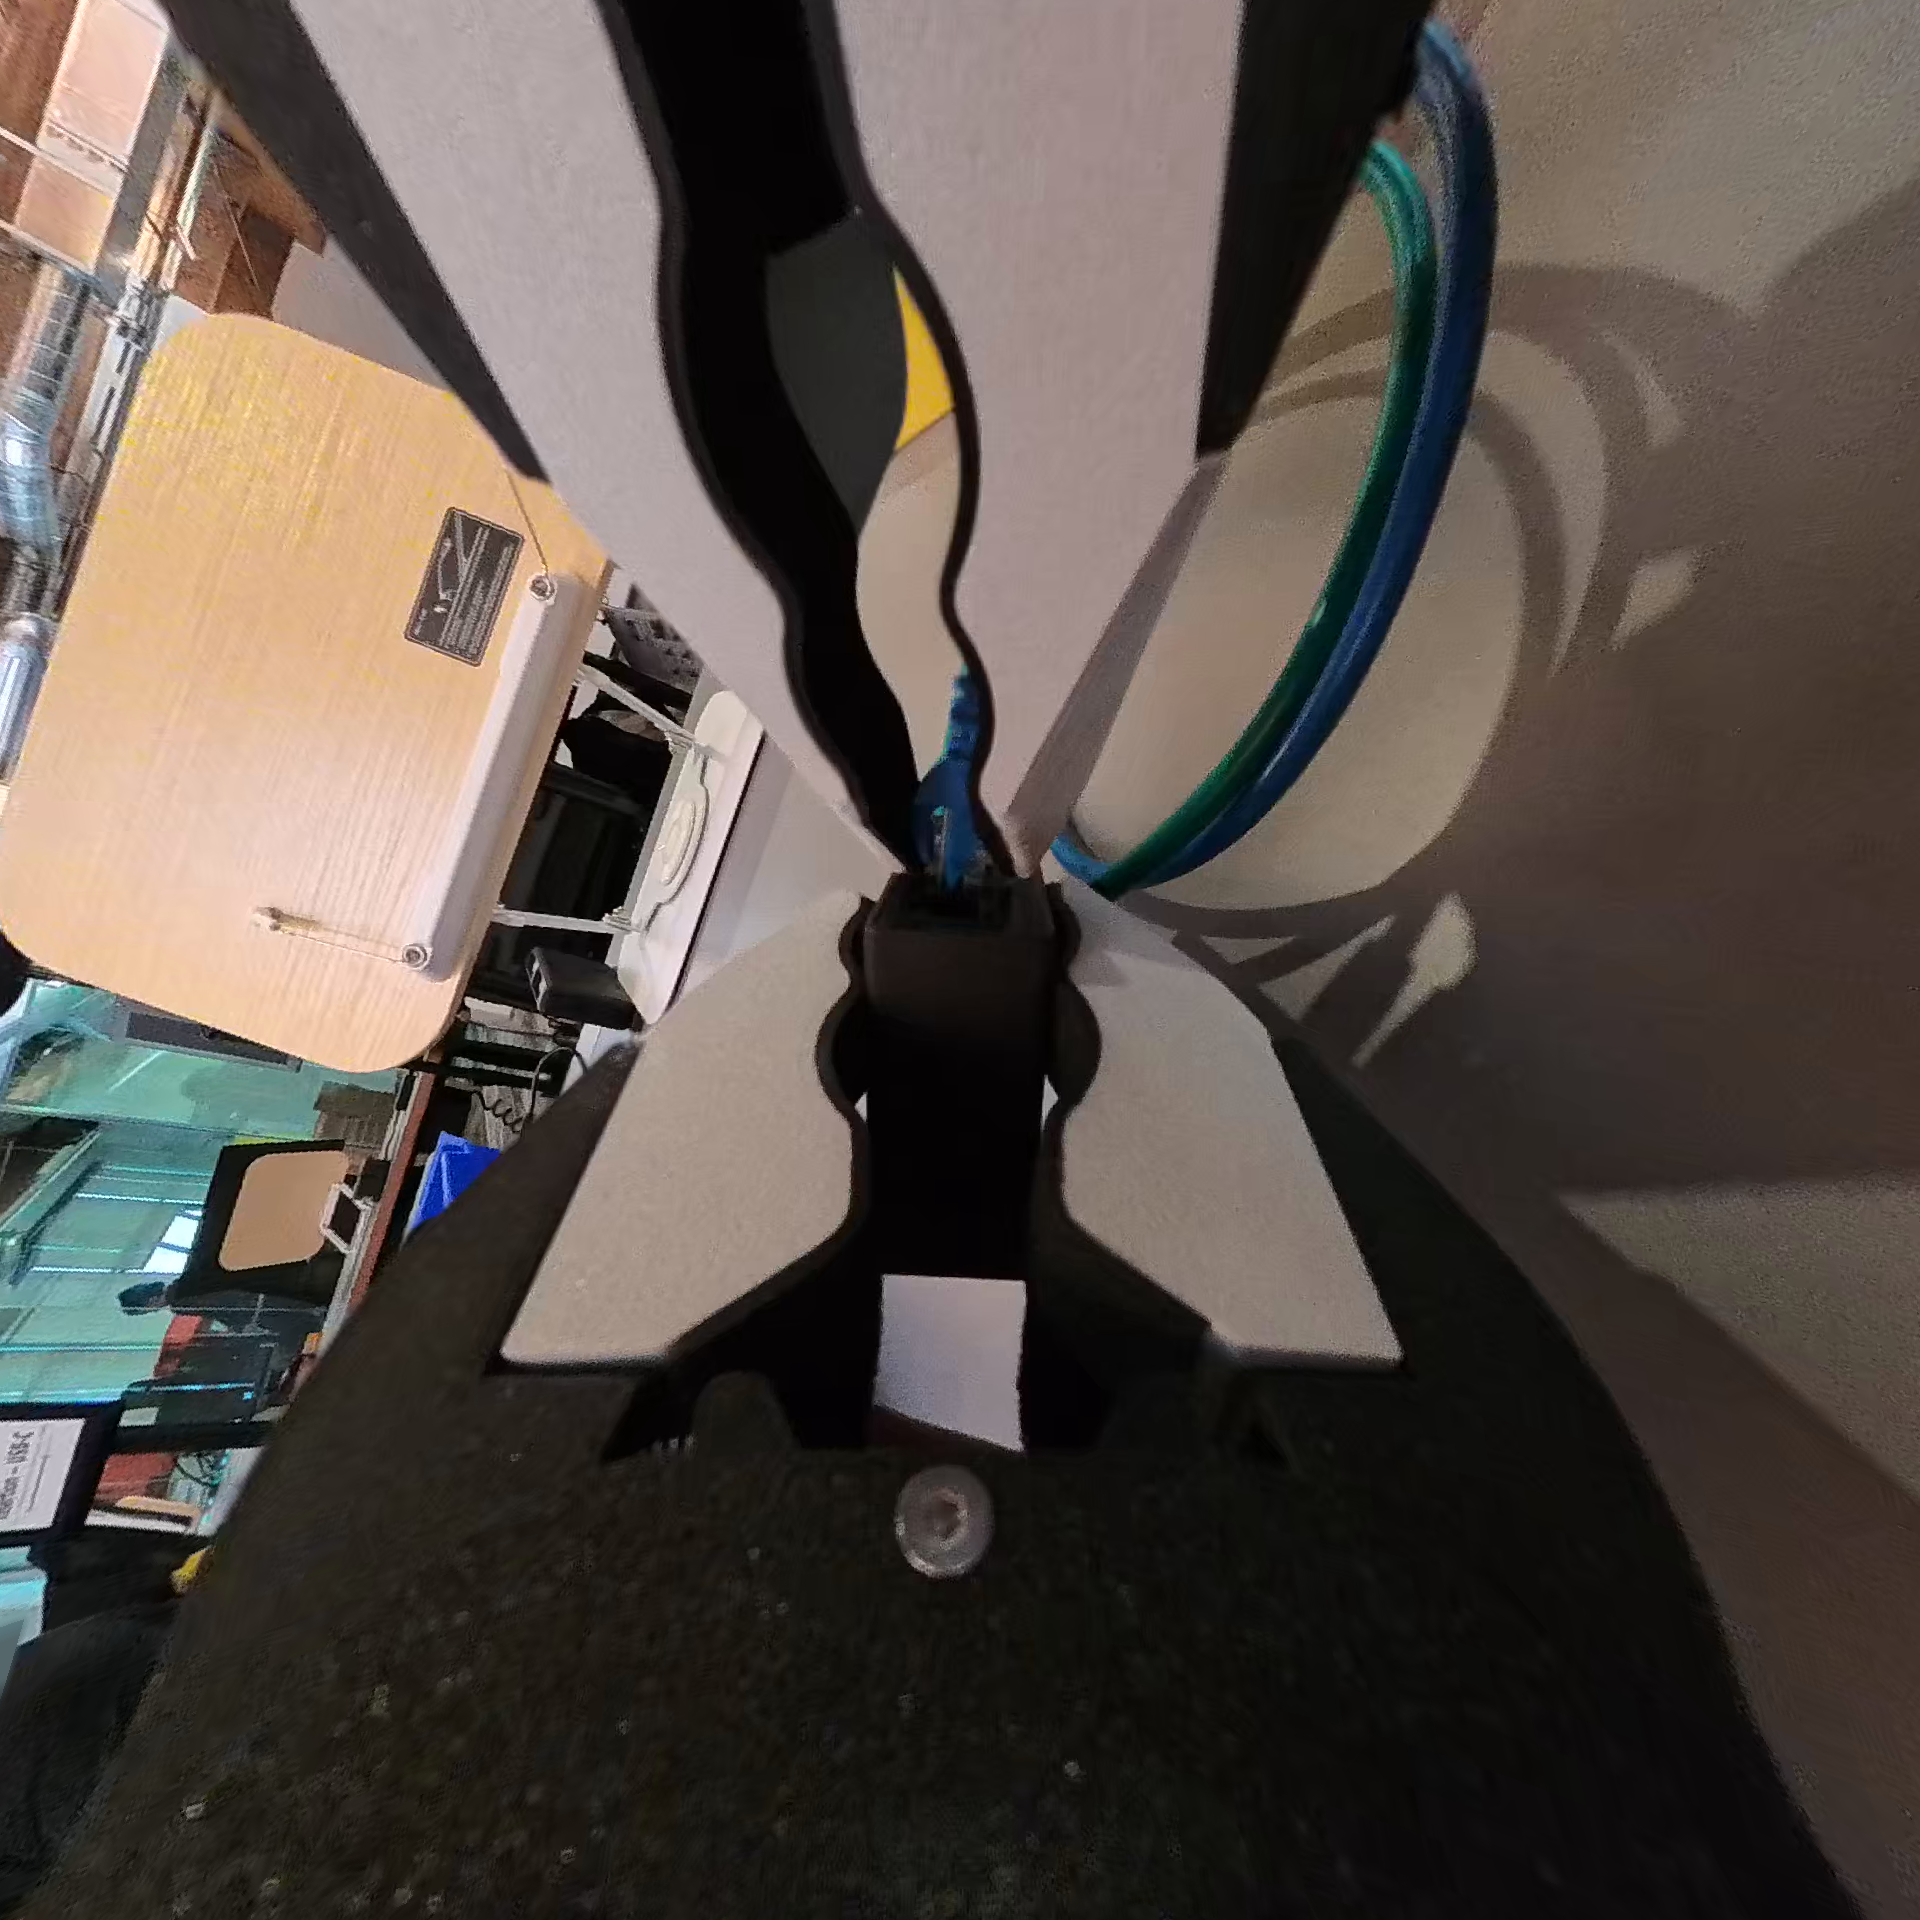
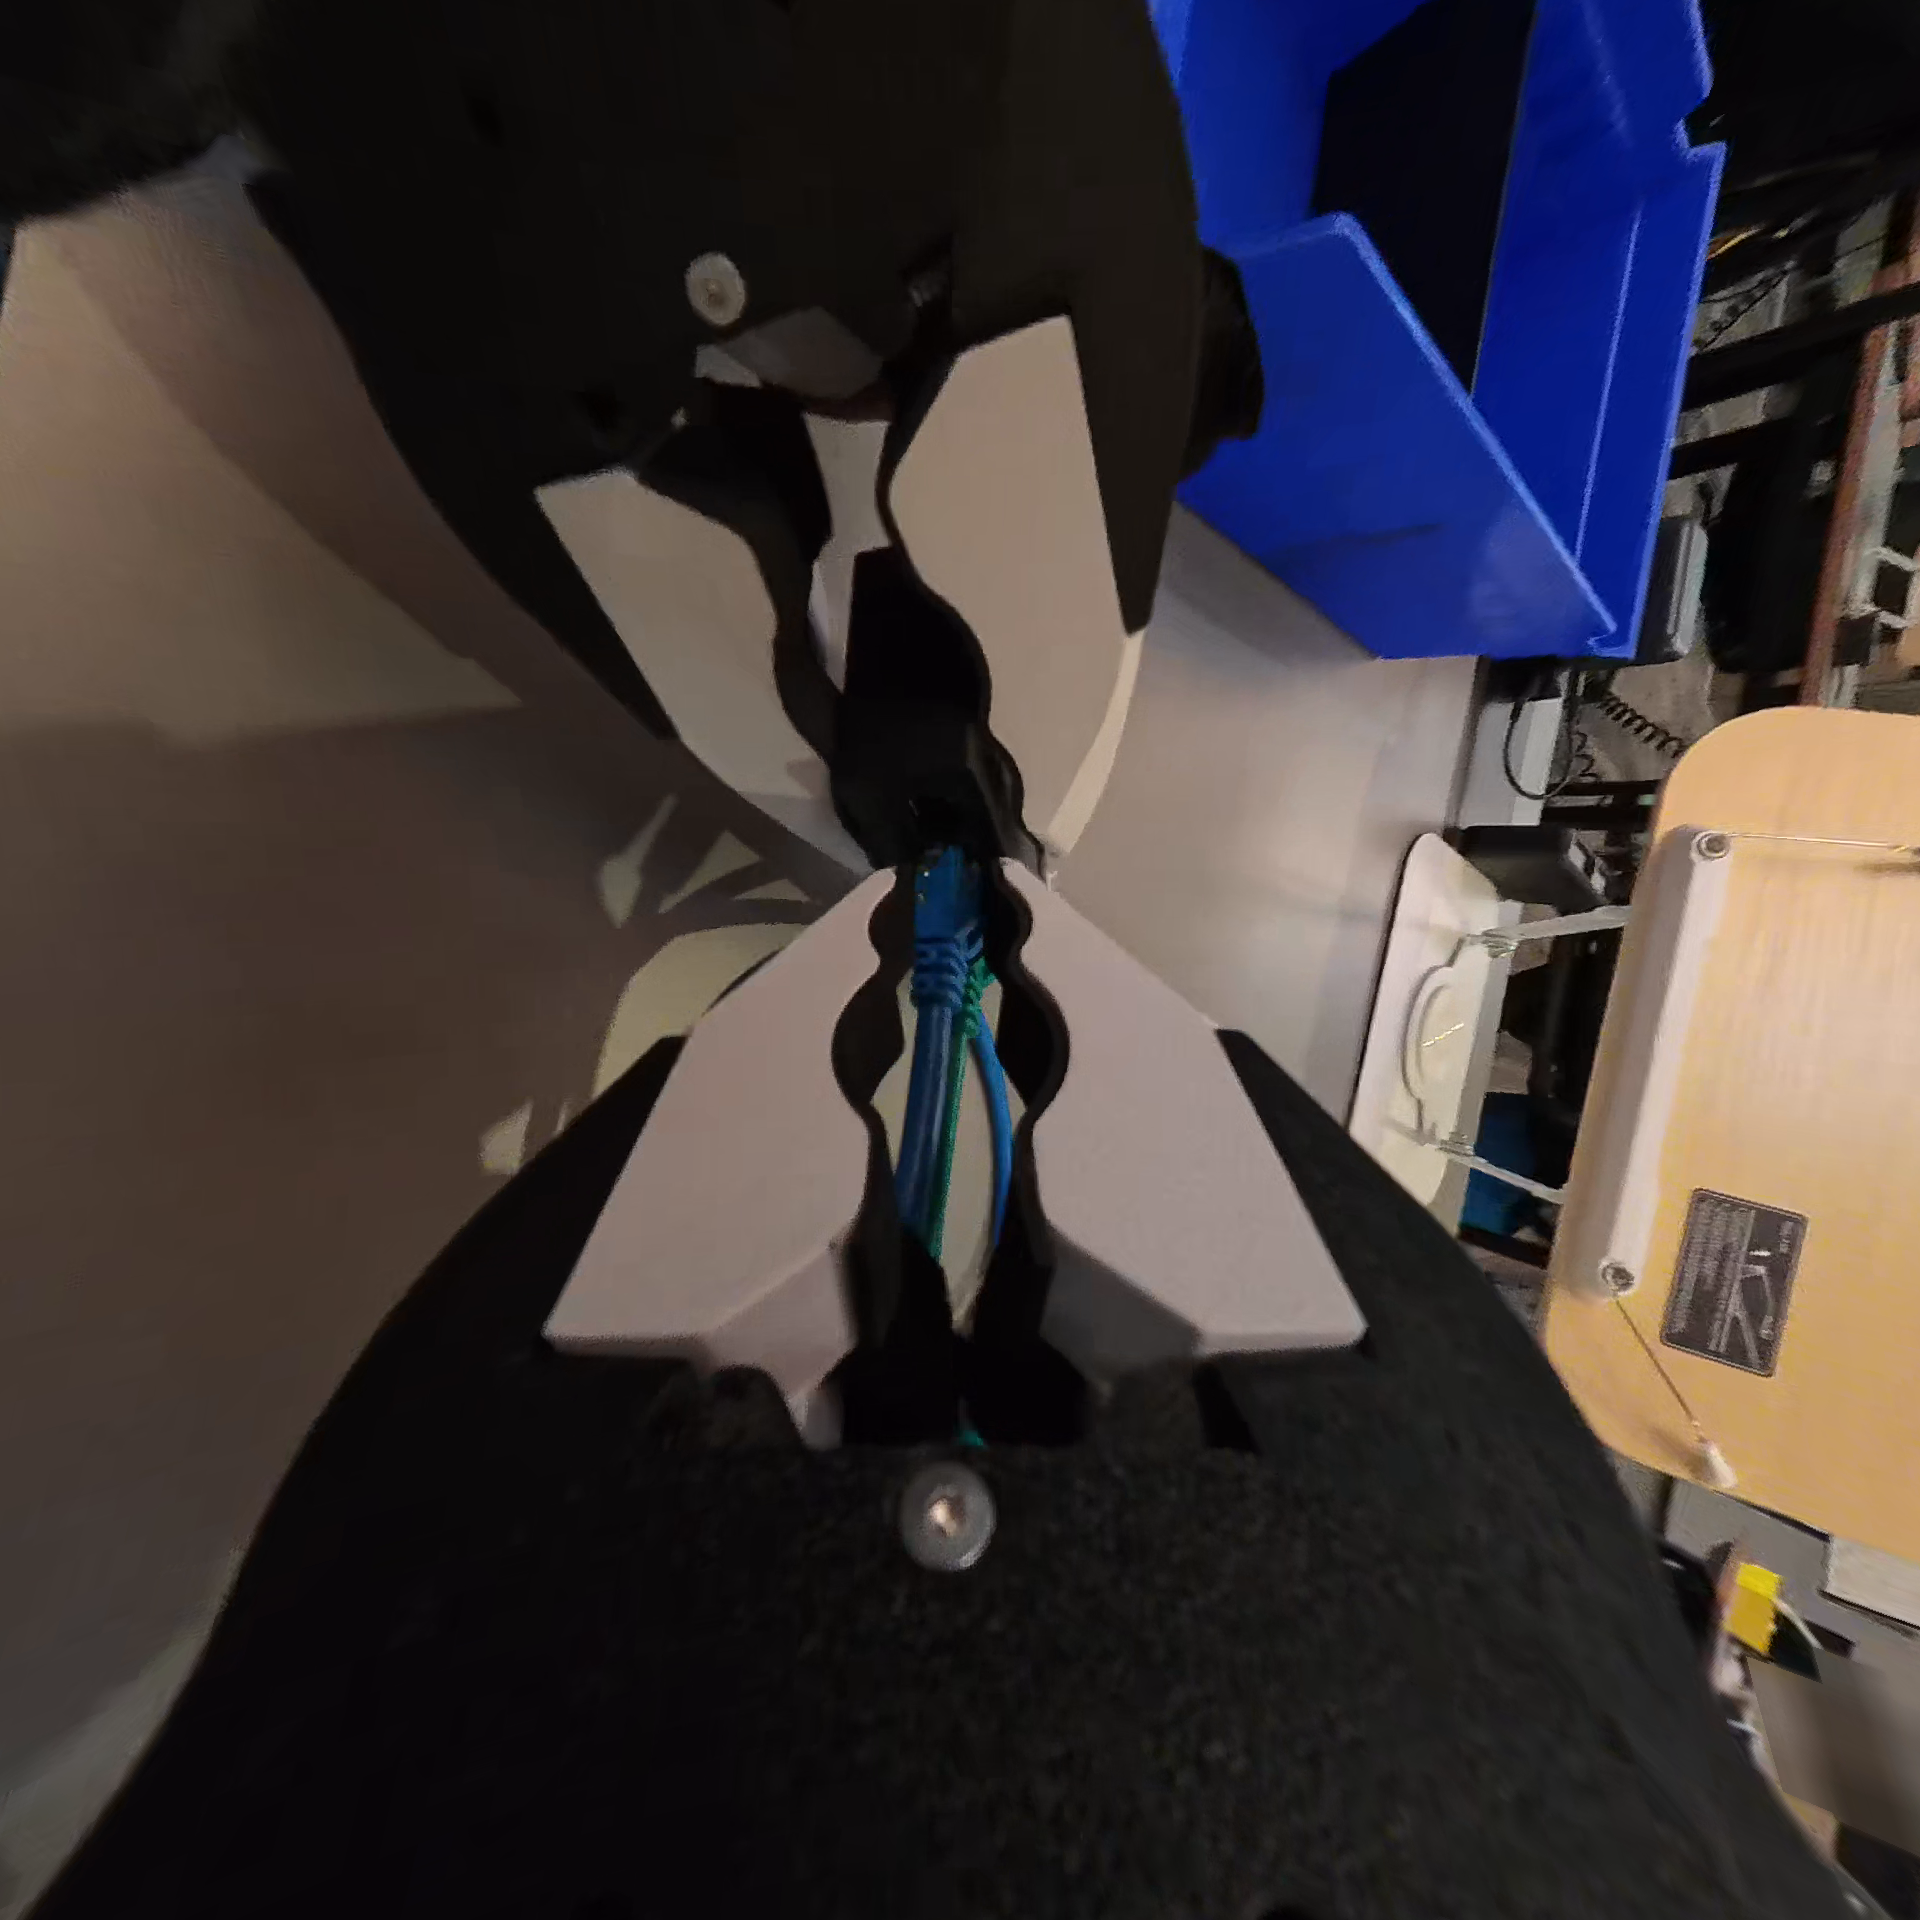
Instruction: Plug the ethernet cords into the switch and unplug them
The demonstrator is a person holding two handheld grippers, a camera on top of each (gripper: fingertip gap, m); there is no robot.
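The two grippers face each other tip to tip above a white table. My left gripper (image 1: pixel 956 935) is shut on a small black switch block (image 1: pixel 956 987), its port facing away from the camera. My right gripper (image 2: pixel 940 883) is shut on a blue ethernet cord (image 2: pixel 930 1070) just behind its plug (image 2: pixel 940 894). The plug's tip sits in the mouth of the switch (image 2: pixel 904 727); how deep it goes is hidden. A green cord (image 2: pixel 966 1003) runs between the right fingers beside the blue one. Both cords loop away to the right in the left wrist view: blue (image 1: pixel 1423 520), green (image 1: pixel 1387 416).
A blue plastic bin (image 2: pixel 1455 364) stands close behind the left gripper. A light wooden board with a white bracket (image 1: pixel 260 675) (image 2: pixel 1745 1143) and a white tray-like object (image 2: pixel 1434 997) lie past the table edge. The white table (image 1: pixel 1662 935) carries the grippers' shadows.
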